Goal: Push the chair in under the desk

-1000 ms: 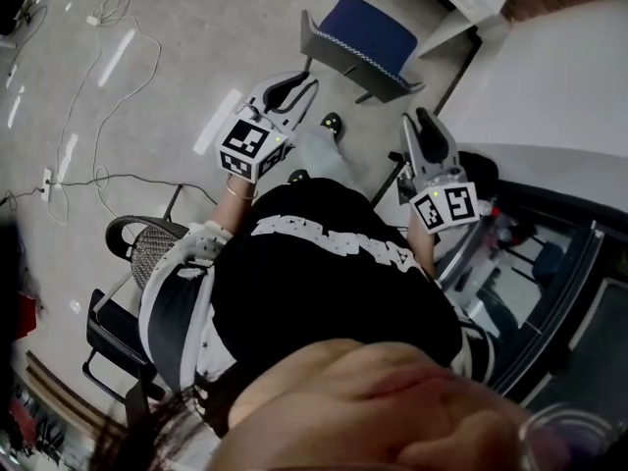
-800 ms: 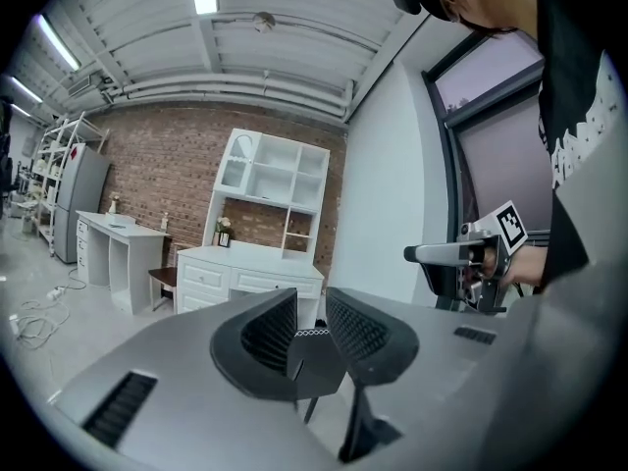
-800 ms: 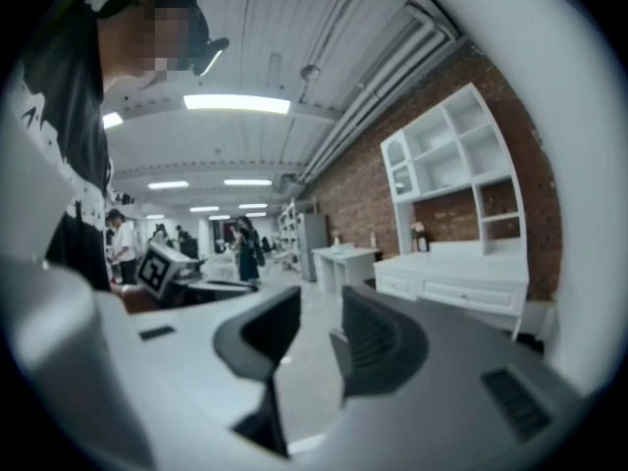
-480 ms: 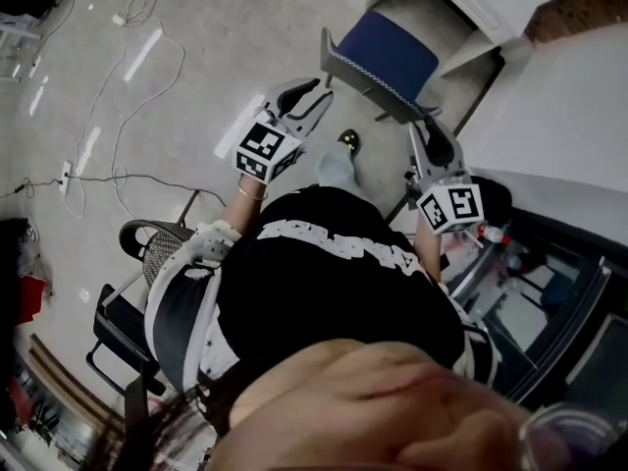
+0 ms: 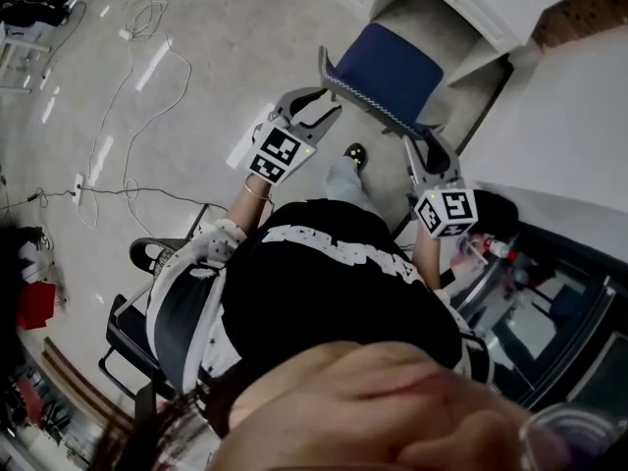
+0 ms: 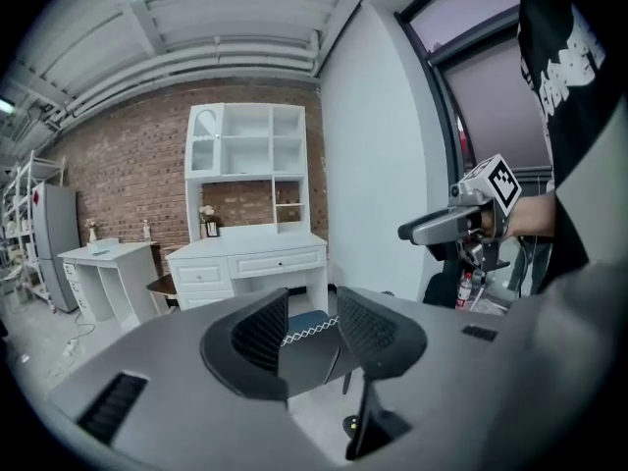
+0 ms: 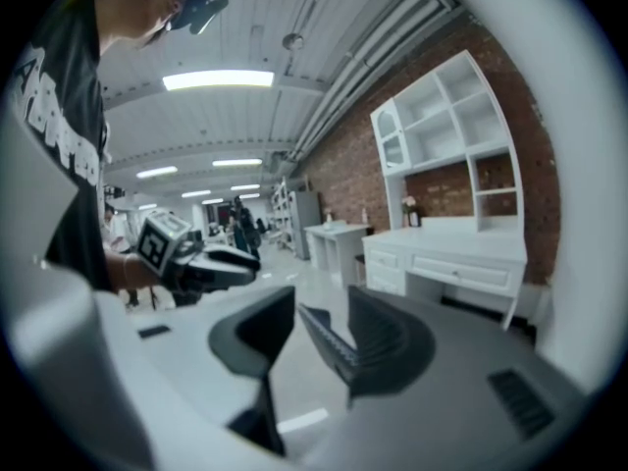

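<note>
- Here the person stands behind the chair (image 5: 391, 65), a claw in each hand, both reaching toward its back.
- The chair has a blue seat and a dark back with a white zigzag trim along its upper edge. It stands on the pale floor (image 5: 226, 27) just in front of the opening of the white desk (image 5: 481, 3), with its back turned to the person. The seat is not yet under the desk top.
- The left claw (image 5: 332, 102) is at the left end of the chair back. Its jaws have just been opening and stand wide apart. In the left gripper view the trimmed edge of the back shows in the gap between them, and neither pad presses on it.
- The right claw (image 5: 420, 137) is at the right end of the chair back. Its jaws have also just been opening and stand wide apart. In the right gripper view the edge of the back runs between them, close by the right-hand jaw. Whether it touches that jaw, I cannot tell.
- A white shelf unit (image 6: 245, 140) stands on the desk against a brick wall (image 6: 128, 155).
- Loose cables (image 5: 147, 57) trail over the floor to the person's left, and a black mesh-backed chair (image 5: 162, 253) stands behind them.
</note>
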### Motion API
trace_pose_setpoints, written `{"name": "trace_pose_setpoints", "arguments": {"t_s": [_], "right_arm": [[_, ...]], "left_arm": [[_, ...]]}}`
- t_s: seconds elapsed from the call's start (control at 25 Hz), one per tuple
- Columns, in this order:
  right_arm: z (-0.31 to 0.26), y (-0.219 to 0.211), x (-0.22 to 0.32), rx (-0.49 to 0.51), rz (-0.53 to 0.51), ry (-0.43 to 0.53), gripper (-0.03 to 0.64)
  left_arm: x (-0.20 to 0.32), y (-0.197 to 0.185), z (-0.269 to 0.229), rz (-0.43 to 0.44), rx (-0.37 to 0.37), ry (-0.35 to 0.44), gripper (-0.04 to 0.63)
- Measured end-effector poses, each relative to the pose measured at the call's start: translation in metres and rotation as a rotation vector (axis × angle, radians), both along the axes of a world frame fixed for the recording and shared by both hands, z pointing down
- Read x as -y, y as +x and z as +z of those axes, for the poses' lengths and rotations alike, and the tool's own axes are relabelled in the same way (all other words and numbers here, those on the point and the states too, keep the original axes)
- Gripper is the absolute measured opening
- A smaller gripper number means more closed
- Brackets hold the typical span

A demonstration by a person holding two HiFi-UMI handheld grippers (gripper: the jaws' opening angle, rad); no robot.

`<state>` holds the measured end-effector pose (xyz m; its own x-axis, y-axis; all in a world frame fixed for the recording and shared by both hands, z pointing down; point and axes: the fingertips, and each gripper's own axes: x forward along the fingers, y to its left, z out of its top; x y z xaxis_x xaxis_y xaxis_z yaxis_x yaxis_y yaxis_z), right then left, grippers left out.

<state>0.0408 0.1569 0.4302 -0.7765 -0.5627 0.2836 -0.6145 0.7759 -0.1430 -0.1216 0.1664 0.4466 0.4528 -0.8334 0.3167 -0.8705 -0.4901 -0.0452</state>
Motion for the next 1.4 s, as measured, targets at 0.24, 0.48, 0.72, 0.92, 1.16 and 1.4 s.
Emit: {"name": "trace_pose_setpoints", "arguments": {"t_s": [0.24,0.48,0.72,0.92,1.16,1.4], "right_arm": [[0.023,0.001,0.021,-0.072,0.009,-0.025,0.187],[0.059,0.003,0.036,-0.149,-0.003,-0.073,0.203],[0.098,0.002,0.045,-0.290,-0.051,-0.102,0.222],[0.122,0.005,0.050,-0.372,-0.073,-0.129,0.222],[0.143,0.006,0.058,-0.454,-0.112,-0.140,0.222],[0.150,0.002,0.054,-0.434,-0.157,-0.182,0.205]], "left_arm": [[0.028,0.000,0.019,0.037,0.070,-0.039,0.206],[0.052,0.002,0.055,0.075,0.184,-0.099,0.221],[0.067,0.012,0.090,0.150,0.326,-0.142,0.241],[0.076,0.021,0.112,0.187,0.351,-0.172,0.241],[0.079,0.031,0.123,0.247,0.328,-0.200,0.241],[0.075,0.041,0.134,0.305,0.379,-0.224,0.242]]}}
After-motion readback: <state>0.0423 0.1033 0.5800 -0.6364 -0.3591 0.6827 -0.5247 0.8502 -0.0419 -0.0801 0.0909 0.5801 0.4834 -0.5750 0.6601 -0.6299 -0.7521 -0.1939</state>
